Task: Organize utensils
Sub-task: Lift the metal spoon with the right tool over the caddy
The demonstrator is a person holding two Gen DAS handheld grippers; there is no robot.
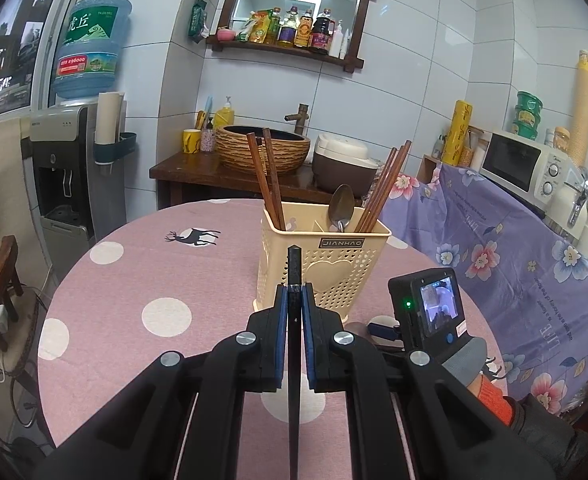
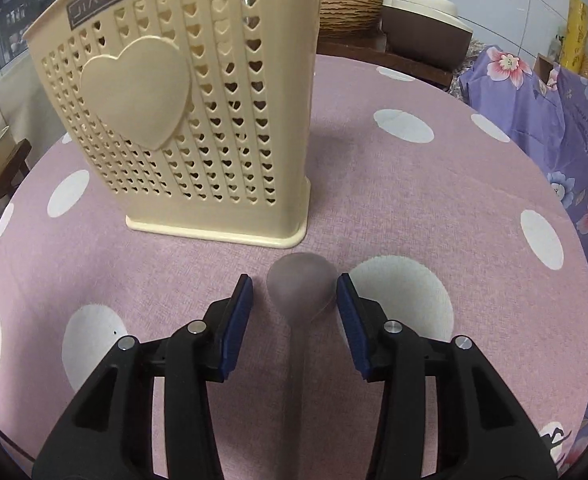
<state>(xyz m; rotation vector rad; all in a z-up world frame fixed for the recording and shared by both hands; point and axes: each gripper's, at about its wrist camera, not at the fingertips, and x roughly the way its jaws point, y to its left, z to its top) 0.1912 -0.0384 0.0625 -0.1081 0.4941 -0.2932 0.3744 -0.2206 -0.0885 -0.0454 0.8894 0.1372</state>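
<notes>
Left wrist view, left to right: water dispenser (image 1: 60, 168) with blue jug at far left, wooden counter with a woven basin (image 1: 263, 148) behind the table, rice cooker (image 1: 346, 164) beside it, microwave (image 1: 522, 164) far right above a purple floral cloth (image 1: 506, 248). Round table under a pink polka-dot tablecloth (image 1: 134, 280), deer print on the far left part.

Cream plastic utensil holder (image 1: 324, 264) stands upright mid-table, perforated with small hearts, a big raised heart on its front, "JIANHAO" label on the rim. Inside: two brown wooden chopsticks (image 1: 268, 184) in the left compartment, a metal spoon (image 1: 341, 208) in the middle, more brown chopsticks (image 1: 382, 188) leaning right.

Left gripper (image 1: 295, 292) is black with blue pads, pressed together on a dark chopstick (image 1: 295, 268), thin, straight, held along the fingers, tip pointing at the holder's front wall. Holder sits directly beyond the tip.

Right gripper (image 2: 295, 292) is low over the cloth, jaws spread wide. Between them lies a translucent, frosted spoon (image 2: 300, 288) on the tablecloth, bowl far, handle running near under the gripper; blurred. Right pad is close to the bowl's edge, contact unclear. Holder base is just beyond the bowl, to the left. In the left view the gloved right hand (image 1: 464, 356) grips that tool, with an orange cuff.
</notes>
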